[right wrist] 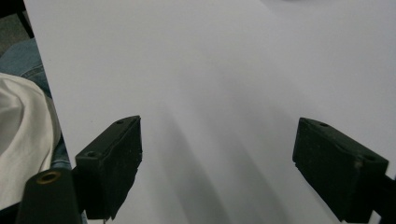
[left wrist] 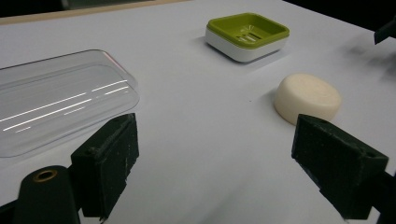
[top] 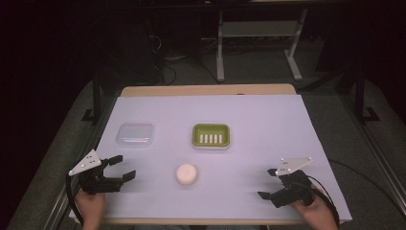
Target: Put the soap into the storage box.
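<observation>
The tabletop (top: 268,120), covered by a pale sheet, is seen whole in the high view, with a wooden edge along its far side. A clear plastic lid (top: 136,134) lies on the left part of it, and its glossy streaked surface is seen close up in the left gripper view (left wrist: 60,100). A green soap dish (top: 211,135) sits near the middle; it is shown empty from above, with pale slots in its floor, while its white base is made out in the left gripper view (left wrist: 246,36). A round cream soap bar (top: 186,174) lies on the sheet in front of the dish, apart from it, just beyond one jaw in the left gripper view (left wrist: 307,97). No writing can be read on any item. The left tool (top: 119,168) is held released, nothing between its jaws, near the soap. The right tool (top: 269,183) is likewise spread wide over bare sheet, well apart from the soap. In the right gripper view, white cloth (right wrist: 21,135) and blue denim (right wrist: 25,65) are seen past the table's edge.
</observation>
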Motion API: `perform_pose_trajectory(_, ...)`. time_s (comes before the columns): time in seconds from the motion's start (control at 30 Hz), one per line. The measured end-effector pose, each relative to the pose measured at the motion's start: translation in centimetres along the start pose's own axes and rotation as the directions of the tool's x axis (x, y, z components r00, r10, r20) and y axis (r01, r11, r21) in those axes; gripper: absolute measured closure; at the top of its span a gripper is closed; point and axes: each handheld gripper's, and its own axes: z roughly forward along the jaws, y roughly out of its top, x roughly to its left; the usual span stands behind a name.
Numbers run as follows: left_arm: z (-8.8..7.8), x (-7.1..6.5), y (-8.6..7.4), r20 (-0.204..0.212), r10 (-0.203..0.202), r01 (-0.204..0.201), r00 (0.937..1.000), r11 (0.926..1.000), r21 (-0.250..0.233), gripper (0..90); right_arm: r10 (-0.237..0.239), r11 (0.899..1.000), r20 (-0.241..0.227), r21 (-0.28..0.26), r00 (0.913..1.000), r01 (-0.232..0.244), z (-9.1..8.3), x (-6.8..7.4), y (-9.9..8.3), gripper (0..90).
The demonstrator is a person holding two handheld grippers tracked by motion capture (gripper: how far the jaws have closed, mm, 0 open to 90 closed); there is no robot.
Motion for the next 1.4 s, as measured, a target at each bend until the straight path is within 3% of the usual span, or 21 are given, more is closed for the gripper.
perform_pose_trajectory(0.13,-0.1,0.0,0.0,-0.006,0.002,-0.002,1.0000,1.0000,0.002,14.5,-0.013,1.000,-0.014,0.018,0.9998,0.014,0.3,0.4,0.7,15.1)
perform_pose_trajectory(0.17,-0.2,0.0,-0.1,-0.009,0.001,-0.001,1.0000,1.0000,-0.004,14.5,-0.035,0.999,0.008,0.039,0.9994,0.034,0.3,0.6,1.3,15.1)
perform_pose_trajectory(0.67,-0.8,0.0,-0.4,-0.026,-0.003,0.003,0.9997,1.0000,0.001,14.5,-0.049,0.996,-0.069,0.071,0.9964,0.054,1.0,0.7,5.2,14.3)
perform_pose_trajectory(0.9,-1.1,-0.1,-0.5,-0.031,-0.006,0.006,0.9995,1.0000,0.001,14.5,-0.117,0.987,-0.087,0.098,0.9893,0.125,2.5,1.4,7.0,14.3)
perform_pose_trajectory(1.4,-1.1,0.0,-0.5,-0.031,-0.009,0.009,0.9995,1.0000,0.001,14.5,-0.166,0.980,-0.142,0.089,0.9758,0.180,4.2,2.2,9.7,14.3)
